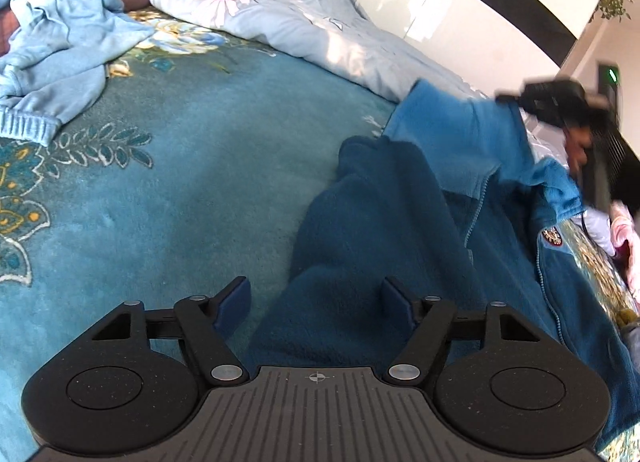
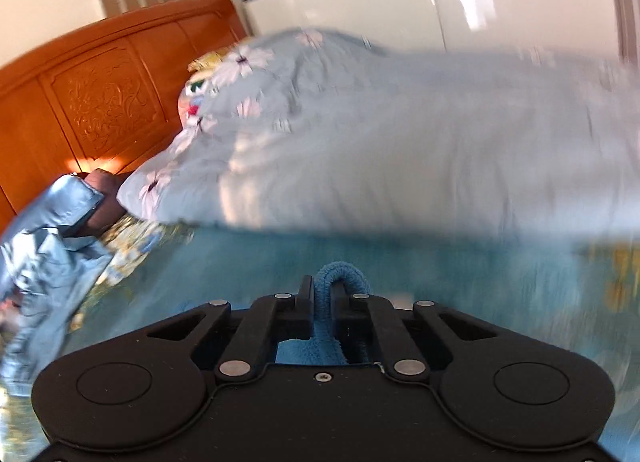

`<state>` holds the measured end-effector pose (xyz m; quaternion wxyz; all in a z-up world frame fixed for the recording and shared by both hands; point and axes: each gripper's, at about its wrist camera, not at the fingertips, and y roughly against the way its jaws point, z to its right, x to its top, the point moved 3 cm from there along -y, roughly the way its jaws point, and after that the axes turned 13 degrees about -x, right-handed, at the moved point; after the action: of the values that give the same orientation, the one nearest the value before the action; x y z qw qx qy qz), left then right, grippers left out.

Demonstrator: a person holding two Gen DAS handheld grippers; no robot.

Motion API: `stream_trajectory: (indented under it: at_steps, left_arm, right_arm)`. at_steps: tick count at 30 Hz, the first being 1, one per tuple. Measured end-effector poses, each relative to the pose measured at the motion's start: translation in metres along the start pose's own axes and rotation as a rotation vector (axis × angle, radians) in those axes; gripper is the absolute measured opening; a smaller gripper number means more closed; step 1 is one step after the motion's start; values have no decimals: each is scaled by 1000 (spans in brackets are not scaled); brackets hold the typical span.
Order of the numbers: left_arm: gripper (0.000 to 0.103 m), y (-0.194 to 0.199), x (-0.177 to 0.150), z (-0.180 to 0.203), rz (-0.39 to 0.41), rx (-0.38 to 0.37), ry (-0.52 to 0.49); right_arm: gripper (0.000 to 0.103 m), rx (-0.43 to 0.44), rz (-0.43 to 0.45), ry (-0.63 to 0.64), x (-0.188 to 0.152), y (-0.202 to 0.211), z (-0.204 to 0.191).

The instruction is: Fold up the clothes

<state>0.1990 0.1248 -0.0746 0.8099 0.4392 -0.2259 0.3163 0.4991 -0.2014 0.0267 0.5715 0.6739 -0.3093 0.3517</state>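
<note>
A dark blue fleece jacket (image 1: pixel 400 222) with a zip and a round badge lies on the teal bed cover (image 1: pixel 180 182). My left gripper (image 1: pixel 316 298) is open, its fingers standing on either side of the jacket's sleeve, just above it. My right gripper (image 2: pixel 321 294) is shut on a fold of the blue fleece (image 2: pixel 340 270) and holds it up off the bed. In the left wrist view the right gripper (image 1: pixel 516 96) shows at the far right, lifting a lighter-looking flap of the jacket.
A light blue garment (image 1: pixel 52 46) lies crumpled at the far left. A pale floral duvet (image 1: pixel 288 10) is heaped along the far side. An orange wooden headboard (image 2: pixel 92 94) stands beyond. Pink cloth (image 1: pixel 624 238) lies at the right edge.
</note>
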Motion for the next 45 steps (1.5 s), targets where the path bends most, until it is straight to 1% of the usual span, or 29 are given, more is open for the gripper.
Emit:
stream_trajectory:
  at_steps: [2, 3, 5, 8, 10, 11, 12, 14, 15, 17, 19, 21, 22, 24, 27, 29, 30, 31, 32, 33, 34, 36, 38, 39, 41, 43, 44, 45]
  left_arm:
    - [67, 0, -2, 2, -4, -11, 9]
    - [67, 0, -3, 3, -8, -15, 9]
    - [66, -1, -6, 5, -15, -20, 1]
    - [66, -1, -12, 9, -20, -15, -17]
    - [66, -2, -15, 11, -19, -8, -35]
    - [66, -3, -16, 11, -18, -4, -43]
    - [66, -4, -16, 11, -17, -1, -43]
    - [66, -5, -16, 12, -17, 5, -48]
    - [66, -5, -16, 13, -18, 7, -53]
    - [66, -4, -15, 10, -15, -4, -43]
    - [66, -1, -15, 11, -8, -20, -21]
    - [66, 1, -14, 11, -2, -32, 10]
    - [66, 1, -14, 11, -3, -36, 19]
    - [66, 3, -13, 11, -4, -42, 38]
    - [66, 5, -13, 12, -3, -42, 53]
    - [66, 8, -15, 11, 2, -39, 73]
    - [66, 10, -15, 10, 6, -40, 81]
    - [66, 12, -15, 9, 8, -38, 90]
    - [66, 13, -15, 8, 9, -39, 98]
    - [66, 15, -15, 7, 10, -43, 104]
    - [66, 16, -15, 5, 10, -49, 114]
    - [66, 18, -15, 3, 11, -61, 134]
    - [66, 17, -16, 1, 9, -75, 151]
    - [66, 17, -16, 2, 8, -71, 150]
    - [66, 16, -16, 3, 3, -71, 147]
    - [66, 16, -16, 5, -4, -99, 171]
    - [66, 15, -17, 5, -7, -117, 186]
    - [66, 15, -18, 5, -10, -127, 200]
  right_arm:
    - [6, -23, 23, 49, 17, -11, -11]
    - [6, -46, 16, 65, 18, -20, -14]
    - [6, -97, -7, 93, 18, -40, -20]
    - [7, -160, -36, 146, 6, -64, -25]
    - [11, -184, -35, 158, 2, -71, -26]
    - [19, -195, -37, 153, 2, -72, -25]
    - [22, -196, -31, 136, 4, -68, -22]
    - [21, -191, -12, 95, 9, -59, -14]
    - [22, -180, 3, 68, 12, -50, -10]
    - [23, -120, 3, 2, 9, -22, -3]
    - [29, -32, -67, -35, -12, 4, -1]
    - [43, 42, -153, -57, -39, 26, -1]
    - [44, 57, -203, -62, -56, 31, -1]
    - [44, 81, -288, -95, -87, 34, -4]
    - [44, 91, -376, -131, -121, 29, -17]
    - [44, 99, -408, -175, -134, 24, -22]
    - [43, 105, -405, -202, -137, 24, -23]
    - [37, 117, -395, -221, -137, 26, -24]
    - [11, 130, -384, -238, -138, 27, -25]
    - [8, 140, -377, -247, -136, 30, -25]
    - [7, 139, -368, -235, -131, 33, -24]
    - [6, 73, -307, -173, -116, 44, -19]
    - [6, 21, -263, -168, -102, 51, -9]
    - [6, 9, -266, -167, -99, 50, -6]
    - [7, -14, -303, -145, -101, 44, -7]
    - [9, -10, -348, -130, -109, 38, -13]
    - [14, -4, -352, -130, -111, 40, -16]
    - [18, -2, -335, -133, -111, 45, -17]
